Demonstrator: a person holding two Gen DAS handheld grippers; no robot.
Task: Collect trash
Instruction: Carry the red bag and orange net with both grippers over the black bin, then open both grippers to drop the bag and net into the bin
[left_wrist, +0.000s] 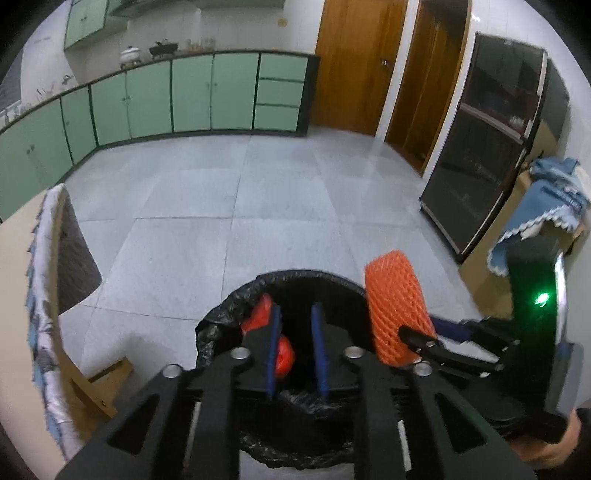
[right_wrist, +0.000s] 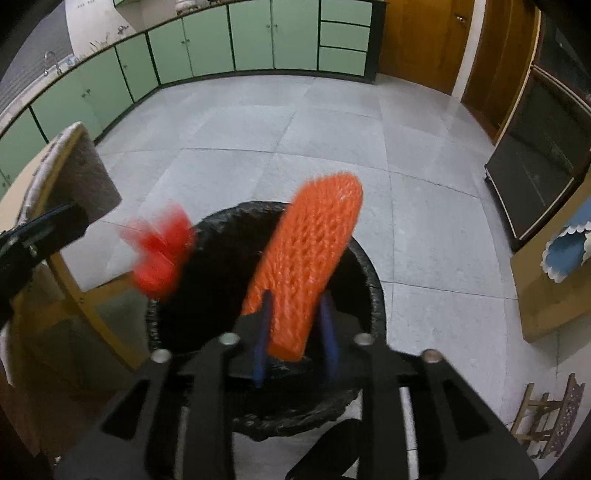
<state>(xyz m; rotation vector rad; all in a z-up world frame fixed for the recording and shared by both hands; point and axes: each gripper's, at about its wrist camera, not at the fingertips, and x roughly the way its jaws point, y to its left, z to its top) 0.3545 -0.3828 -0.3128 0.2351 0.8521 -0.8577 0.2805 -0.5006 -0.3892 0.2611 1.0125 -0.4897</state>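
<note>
While both grippers hang over the bin (right_wrist: 369, 273) | left gripper (left_wrist: 297, 350) spread, red scrap (left_wrist: 284, 356) falling inside | right gripper (right_wrist: 295, 339) spread around orange net (right_wrist: 306, 258) | part wider, let it drop clear of the rim.

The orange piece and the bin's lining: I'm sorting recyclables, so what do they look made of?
Orange piece: seemingly soft foam netting, matte, with an open diamond mesh. Bin lining: thin black plastic film by its look, glossy and crinkled over the rim.

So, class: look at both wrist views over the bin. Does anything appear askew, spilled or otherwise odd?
Nothing has spilled. The orange foam net stands tilted between the right tongs, jutting past the bin's rim. The red scrap beside the left tongs is motion-blurred above the bin.
</note>
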